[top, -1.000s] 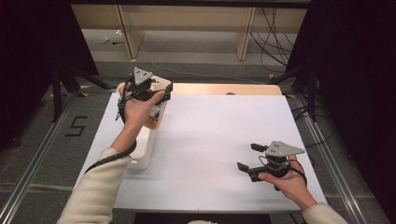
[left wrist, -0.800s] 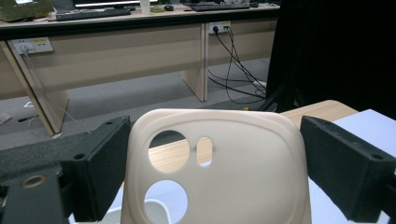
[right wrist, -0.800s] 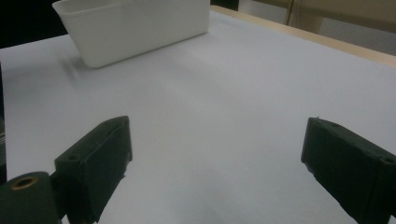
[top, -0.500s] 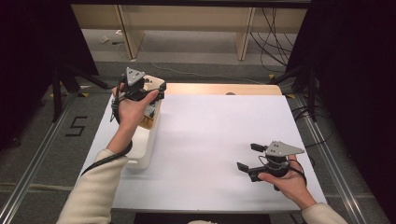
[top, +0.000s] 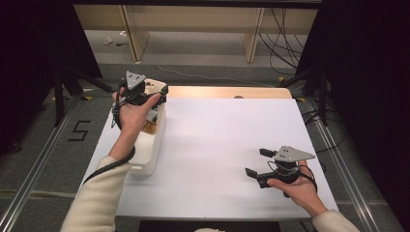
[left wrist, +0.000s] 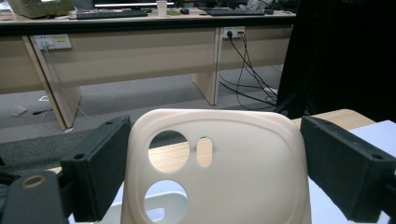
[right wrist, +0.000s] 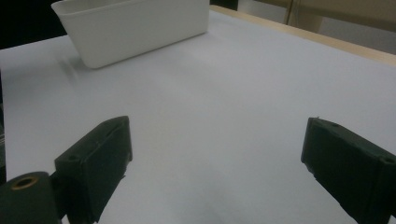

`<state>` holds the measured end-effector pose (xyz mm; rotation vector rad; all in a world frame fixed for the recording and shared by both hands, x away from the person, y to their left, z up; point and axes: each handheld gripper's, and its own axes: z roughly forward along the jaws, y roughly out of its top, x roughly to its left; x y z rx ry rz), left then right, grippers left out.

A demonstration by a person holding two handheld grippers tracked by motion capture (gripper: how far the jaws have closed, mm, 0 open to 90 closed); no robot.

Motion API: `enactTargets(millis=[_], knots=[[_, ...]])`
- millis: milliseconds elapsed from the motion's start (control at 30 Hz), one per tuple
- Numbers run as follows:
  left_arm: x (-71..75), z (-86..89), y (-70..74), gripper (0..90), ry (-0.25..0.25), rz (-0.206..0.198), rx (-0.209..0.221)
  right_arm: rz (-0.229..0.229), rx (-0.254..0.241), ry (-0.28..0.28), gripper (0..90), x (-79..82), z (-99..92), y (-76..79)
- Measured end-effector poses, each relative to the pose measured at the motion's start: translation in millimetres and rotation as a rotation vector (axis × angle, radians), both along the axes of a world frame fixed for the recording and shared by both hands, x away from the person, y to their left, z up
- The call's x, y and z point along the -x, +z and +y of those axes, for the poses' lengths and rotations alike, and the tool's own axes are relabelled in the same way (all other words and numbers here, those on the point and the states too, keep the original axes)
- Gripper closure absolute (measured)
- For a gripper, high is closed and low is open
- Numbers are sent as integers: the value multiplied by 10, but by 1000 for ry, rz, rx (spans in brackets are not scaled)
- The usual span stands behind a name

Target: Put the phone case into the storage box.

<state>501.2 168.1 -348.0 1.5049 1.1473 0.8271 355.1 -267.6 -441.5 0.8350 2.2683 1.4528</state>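
The cream phone case (left wrist: 215,163) stands upright between the left gripper (top: 145,94)'s jaws, pinched by its side edges, above the far end of the white bin (top: 147,145) at the worktop (top: 217,145)'s left. It looks light, soft and flexible; hold the edges gently. The right gripper (top: 255,162) rests open, near right.
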Motion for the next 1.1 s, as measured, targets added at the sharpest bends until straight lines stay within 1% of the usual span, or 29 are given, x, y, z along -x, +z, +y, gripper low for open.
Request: enactTargets(millis=[500,700,1100], knots=[[-27,90,-33,112,32,6,-8,0,-4,-1,96,-2,-6,2],[-43,128,-32,112,46,2,4,0,-5,-2,96,-5,-11,1],[-76,150,-69,111,61,8,3,-1,-3,-2,96,-7,-21,2]])
